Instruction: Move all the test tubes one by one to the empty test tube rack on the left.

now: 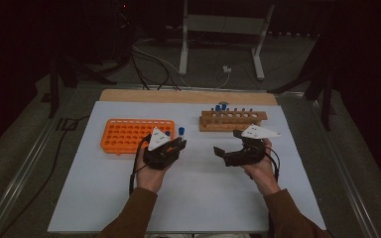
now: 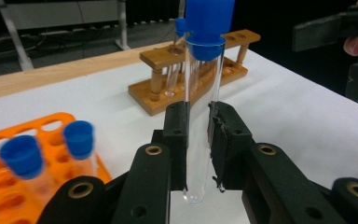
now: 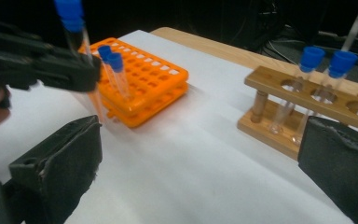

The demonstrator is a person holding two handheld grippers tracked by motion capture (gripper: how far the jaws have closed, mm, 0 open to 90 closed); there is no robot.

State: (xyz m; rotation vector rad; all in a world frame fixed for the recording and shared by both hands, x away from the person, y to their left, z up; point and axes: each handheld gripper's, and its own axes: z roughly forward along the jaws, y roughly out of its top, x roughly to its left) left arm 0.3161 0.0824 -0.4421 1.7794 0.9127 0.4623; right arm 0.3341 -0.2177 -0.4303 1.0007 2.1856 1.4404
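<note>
Holding a clear glass test tube with a blue cap (image 1: 181,132) in my left gripper (image 1: 177,145), high view: it sits just right of the orange plastic tube rack (image 1: 129,135), wooden test tube rack (image 1: 232,120) well beyond. My right gripper (image 1: 226,143) hangs empty, jaws wide.

Left gripper view: pads clamp the tube (image 2: 201,116) low on the glass, cap far above. Top-heavy, so it could pivot or slide on any jolt. Squeezing harder risks cracking it.

Right gripper view: nothing between my spread jaws. The held tube (image 3: 77,32) hangs near the two capped tubes standing in the orange rack (image 3: 142,84); swinging it sideways could knock them. The wooden rack (image 3: 307,109) holes look tight, so a tilted entry may jam.
</note>
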